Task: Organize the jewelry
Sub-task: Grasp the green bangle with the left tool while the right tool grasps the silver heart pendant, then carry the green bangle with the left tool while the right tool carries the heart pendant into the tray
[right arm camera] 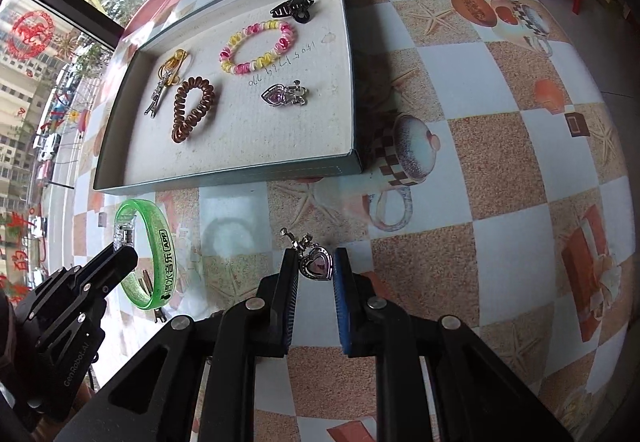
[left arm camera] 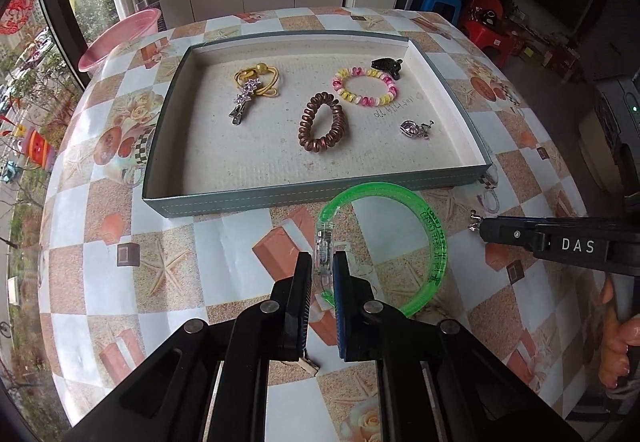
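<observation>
My left gripper (left arm camera: pixel 322 264) is shut on the clear clasp of a green bangle (left arm camera: pixel 434 238), held just in front of the tray's near wall; the bangle also shows in the right wrist view (right arm camera: pixel 162 254). My right gripper (right arm camera: pixel 316 262) is shut on a heart-shaped purple earring (right arm camera: pixel 316 264), above the table in front of the tray. The grey tray (left arm camera: pixel 320 191) holds a brown coil hair tie (left arm camera: pixel 322 121), a pink-yellow coil tie (left arm camera: pixel 364 86), a yellow tie with a star clip (left arm camera: pixel 250 89), a black claw clip (left arm camera: pixel 387 65) and a matching heart earring (left arm camera: pixel 414 129).
A pink basin (left arm camera: pixel 116 37) sits at the table's far left edge. The round table (left arm camera: pixel 192 254) has a checkered cloth. A small hairpin (right arm camera: pixel 148 284) lies on the cloth under the bangle. Red and blue stools (left arm camera: pixel 488 25) stand beyond the table.
</observation>
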{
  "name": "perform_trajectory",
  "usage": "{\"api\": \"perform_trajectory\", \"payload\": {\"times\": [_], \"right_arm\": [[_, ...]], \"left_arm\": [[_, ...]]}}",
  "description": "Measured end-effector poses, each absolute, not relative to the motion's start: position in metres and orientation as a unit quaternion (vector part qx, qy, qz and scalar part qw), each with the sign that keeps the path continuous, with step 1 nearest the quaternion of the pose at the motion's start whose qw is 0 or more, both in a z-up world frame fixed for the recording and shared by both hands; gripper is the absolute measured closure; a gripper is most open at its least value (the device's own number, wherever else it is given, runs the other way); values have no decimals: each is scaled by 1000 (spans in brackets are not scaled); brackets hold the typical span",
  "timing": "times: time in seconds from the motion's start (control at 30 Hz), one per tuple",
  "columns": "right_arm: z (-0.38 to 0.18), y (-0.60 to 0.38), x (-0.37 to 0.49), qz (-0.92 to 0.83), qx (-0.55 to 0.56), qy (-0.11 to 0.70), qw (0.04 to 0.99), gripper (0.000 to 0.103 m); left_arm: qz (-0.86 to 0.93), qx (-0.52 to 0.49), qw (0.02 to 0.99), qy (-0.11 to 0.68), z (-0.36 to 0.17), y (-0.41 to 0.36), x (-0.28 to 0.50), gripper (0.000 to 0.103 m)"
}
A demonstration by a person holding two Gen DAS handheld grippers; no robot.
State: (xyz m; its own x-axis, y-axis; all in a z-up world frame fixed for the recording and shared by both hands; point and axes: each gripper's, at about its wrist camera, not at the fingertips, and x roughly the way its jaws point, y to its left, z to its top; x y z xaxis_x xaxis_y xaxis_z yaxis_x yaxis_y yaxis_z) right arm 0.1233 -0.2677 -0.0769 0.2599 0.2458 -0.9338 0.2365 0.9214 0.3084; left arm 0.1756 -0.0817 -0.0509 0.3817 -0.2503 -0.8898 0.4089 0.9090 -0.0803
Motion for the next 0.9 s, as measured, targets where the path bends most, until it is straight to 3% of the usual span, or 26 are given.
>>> {"api": "perform_trajectory", "payload": {"times": [0.9], "right_arm": [[-17, -283, 148, 31, 232, 566, 791, 84]], "left_arm": [[-182, 31, 863, 471, 11, -57, 204, 80]]}}
